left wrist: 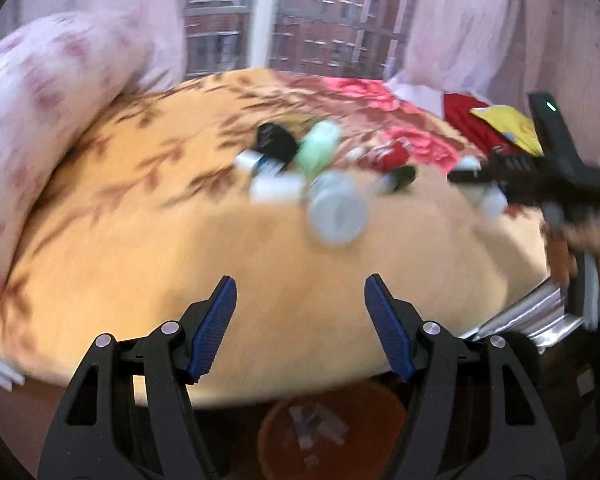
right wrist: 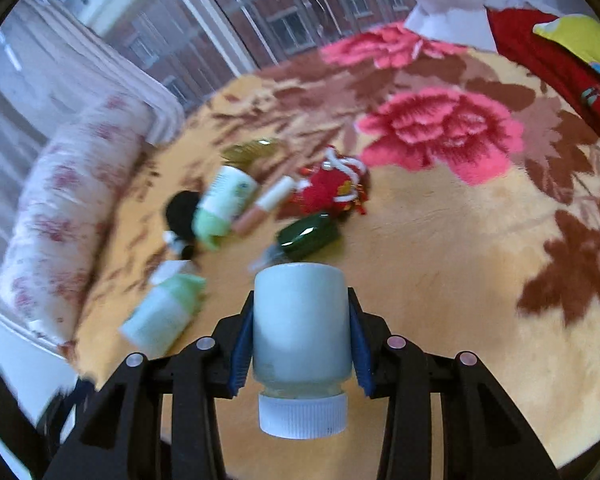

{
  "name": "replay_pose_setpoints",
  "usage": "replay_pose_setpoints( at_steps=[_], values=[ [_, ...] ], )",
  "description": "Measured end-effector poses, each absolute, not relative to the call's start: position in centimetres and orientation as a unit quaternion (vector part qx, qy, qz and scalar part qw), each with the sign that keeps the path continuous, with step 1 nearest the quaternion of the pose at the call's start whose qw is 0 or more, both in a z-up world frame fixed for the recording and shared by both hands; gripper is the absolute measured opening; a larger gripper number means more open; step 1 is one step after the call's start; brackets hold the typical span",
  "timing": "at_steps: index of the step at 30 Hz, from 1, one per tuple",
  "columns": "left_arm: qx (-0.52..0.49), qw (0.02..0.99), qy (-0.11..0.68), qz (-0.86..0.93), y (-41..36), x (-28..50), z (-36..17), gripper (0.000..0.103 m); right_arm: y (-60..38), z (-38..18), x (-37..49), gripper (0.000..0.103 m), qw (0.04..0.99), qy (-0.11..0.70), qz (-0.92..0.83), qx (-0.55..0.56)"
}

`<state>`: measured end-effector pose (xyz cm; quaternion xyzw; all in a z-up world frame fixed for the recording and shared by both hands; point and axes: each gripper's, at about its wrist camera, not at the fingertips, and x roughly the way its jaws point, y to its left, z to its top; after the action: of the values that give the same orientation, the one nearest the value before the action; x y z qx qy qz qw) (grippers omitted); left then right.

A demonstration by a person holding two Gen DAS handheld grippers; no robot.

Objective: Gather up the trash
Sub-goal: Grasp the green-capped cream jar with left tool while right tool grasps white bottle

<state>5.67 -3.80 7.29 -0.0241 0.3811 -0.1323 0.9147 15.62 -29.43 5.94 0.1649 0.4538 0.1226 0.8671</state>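
Pinching a pale, frosted cylindrical plastic bottle point(right wrist: 302, 320) between blue-padded fingers point(right wrist: 240, 348), cap end toward the camera, white ribbed screw cap point(right wrist: 303, 416) nearest the lens: so stands the right gripper point(right wrist: 302, 340), lifted clear of the bed. Spread wide and holding nothing, blue pads point(left wrist: 214, 328) well apart: the left gripper point(left wrist: 300, 320), hovering near the bed's edge.

Below the left fingers, on the floor just beside the bed, an orange-brown round bin point(left wrist: 332, 432) with a few pale scraps blurred inside, so some collecting looks done. Plenty left, judging by the heap further out: a light green tube with white label point(right wrist: 224, 204), a second pale green bottle point(right wrist: 164, 316) lying nearer, a dark green faceted jar point(right wrist: 308, 234), a slim pink-and-white lip-gloss tube point(right wrist: 264, 204), something black and round point(right wrist: 180, 210), a gold leaf-shaped piece point(right wrist: 252, 150), a red knitted ornament with white trim point(right wrist: 332, 188). Next step likely: bottle to bin.

Underneath, a plush yellow blanket with pink flowers and brown leaves point(right wrist: 440, 280) covering the bed; a rolled pink-floral quilt point(right wrist: 68, 216) along the far side; red cloth and a yellow pillow point(right wrist: 580, 36) at the corner; sheer curtains, a window, red-brick buildings outside.
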Motion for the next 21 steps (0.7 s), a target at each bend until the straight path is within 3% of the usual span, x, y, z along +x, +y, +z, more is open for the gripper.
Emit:
replay_pose_setpoints(
  at_steps=[6, 10, 18, 21],
  values=[
    [-0.05, 0.867, 0.469, -0.16, -6.9, 14.6, 7.8, 0.069, -30.2, 7.8, 12.0, 0.041, 0.875, 0.427, 0.153, 0.166],
    [-0.009, 0.839, 0.521, -0.158, -9.2, 18.1, 8.1, 0.069, -31.5, 7.9, 11.1, 0.041, 0.884, 0.417, 0.145, 0.157],
    [-0.001, 0.785, 0.605, -0.13, -10.6, 22.6, 3.4, 0.068, -33.5, 5.5, 11.2, 0.041, 0.871, 0.431, 0.145, 0.187],
    [0.008, 0.793, 0.597, -0.123, -10.8, 22.0, 1.8, 0.059, -33.6, 5.1, 11.1, 0.041, 0.87, 0.43, 0.147, 0.191]
  ],
)
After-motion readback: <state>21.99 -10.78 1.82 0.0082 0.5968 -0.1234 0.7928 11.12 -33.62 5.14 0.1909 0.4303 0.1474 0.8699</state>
